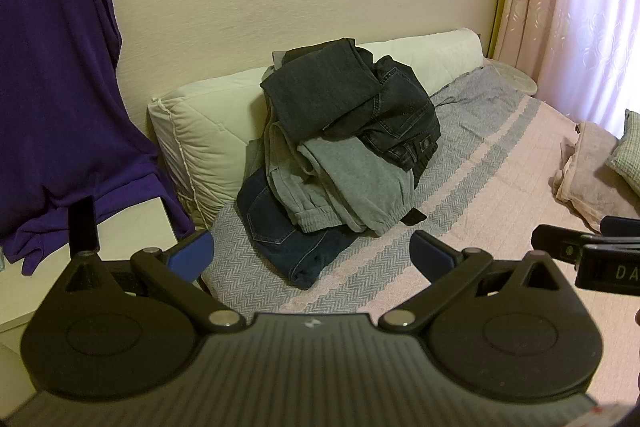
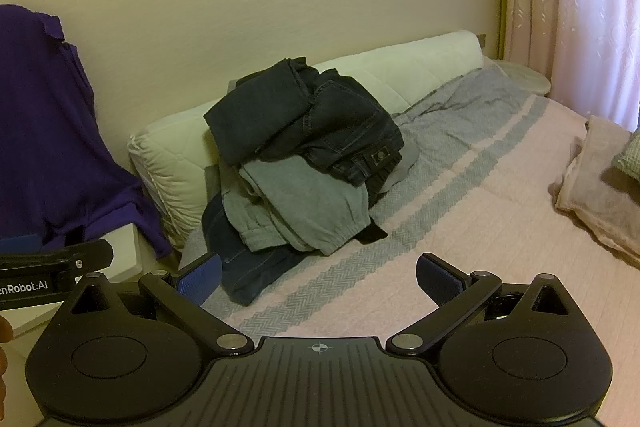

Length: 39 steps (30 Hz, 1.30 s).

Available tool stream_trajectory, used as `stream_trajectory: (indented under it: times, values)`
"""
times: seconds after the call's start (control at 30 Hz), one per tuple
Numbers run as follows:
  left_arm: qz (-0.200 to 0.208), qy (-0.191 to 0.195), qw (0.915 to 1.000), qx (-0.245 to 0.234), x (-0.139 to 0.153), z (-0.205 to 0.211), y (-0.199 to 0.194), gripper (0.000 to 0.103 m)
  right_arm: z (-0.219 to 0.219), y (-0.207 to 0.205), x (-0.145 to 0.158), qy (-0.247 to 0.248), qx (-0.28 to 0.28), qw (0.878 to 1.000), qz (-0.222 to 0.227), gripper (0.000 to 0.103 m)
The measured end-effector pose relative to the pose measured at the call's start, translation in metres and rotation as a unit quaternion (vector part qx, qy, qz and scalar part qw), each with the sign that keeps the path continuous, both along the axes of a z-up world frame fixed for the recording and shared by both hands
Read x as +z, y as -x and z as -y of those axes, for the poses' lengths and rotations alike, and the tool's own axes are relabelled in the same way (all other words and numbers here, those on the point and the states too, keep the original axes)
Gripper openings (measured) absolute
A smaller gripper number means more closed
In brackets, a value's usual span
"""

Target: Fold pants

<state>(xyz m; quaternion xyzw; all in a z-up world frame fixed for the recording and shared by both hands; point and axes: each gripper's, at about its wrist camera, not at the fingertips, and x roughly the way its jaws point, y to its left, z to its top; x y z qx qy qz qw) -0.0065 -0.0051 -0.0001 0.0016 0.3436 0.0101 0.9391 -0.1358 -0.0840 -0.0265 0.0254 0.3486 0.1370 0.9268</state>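
Several pairs of pants (image 1: 340, 147) sit heaped on the bed (image 1: 500, 179), piled against the white pillow (image 1: 208, 131): dark jeans (image 2: 320, 119) on top, grey sweatpants (image 2: 304, 207) beneath, blue jeans (image 1: 288, 247) at the bottom. A purple shirt (image 1: 60, 87) hangs well left of the pile. You hold both tools short of the pile, above the bare bedspread, which looks like the spot to fold on. Your left gripper (image 1: 312, 255) has its jaws spread wide and empty; your right gripper (image 2: 318, 277) likewise. Nothing is folded yet; I'd judge the top dark jeans the easiest first pick.
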Motion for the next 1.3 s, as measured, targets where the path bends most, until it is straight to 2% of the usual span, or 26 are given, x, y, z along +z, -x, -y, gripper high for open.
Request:
stream_trajectory:
  times: [0.4,1.07,1.3]
  values:
    - [-0.004,-0.001,0.9998,0.017,0.001,0.012,0.002,0.102,0.016,-0.005,-0.001,-0.003,0.017,1.000,-0.006,0.101]
    - [-0.026,0.012,0.9980,0.056,-0.012,0.083,0.030,0.102,0.092,-0.007,-0.019,-0.004,0.048,0.999,-0.025,0.101]
    - [-0.030,0.016,0.9978,0.057,-0.014,0.081,0.022,0.102,0.096,-0.019,-0.025,-0.006,0.051,0.998,-0.023,0.101]
